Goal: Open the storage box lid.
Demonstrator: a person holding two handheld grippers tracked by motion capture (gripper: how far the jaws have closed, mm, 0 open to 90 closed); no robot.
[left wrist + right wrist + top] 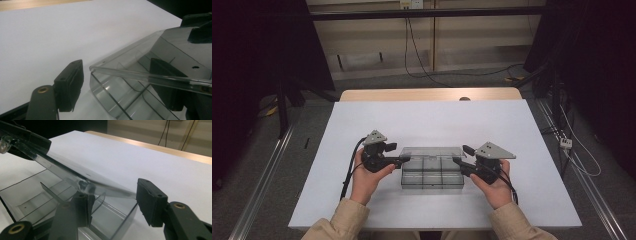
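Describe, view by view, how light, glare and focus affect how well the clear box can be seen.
High view: dim, even light; the box reads as a grey smudge on the white table, and the surroundings are dark. Left gripper view: the lid edge catches a bright streak, and the near jaw looks soft. Right gripper view: glare runs along the lid, and the background is blurred.

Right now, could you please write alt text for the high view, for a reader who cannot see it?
A person's two hands hold the left gripper and the right gripper against opposite ends of a clear plastic compartment box. It rests on a white table, with dark curtains at both sides.
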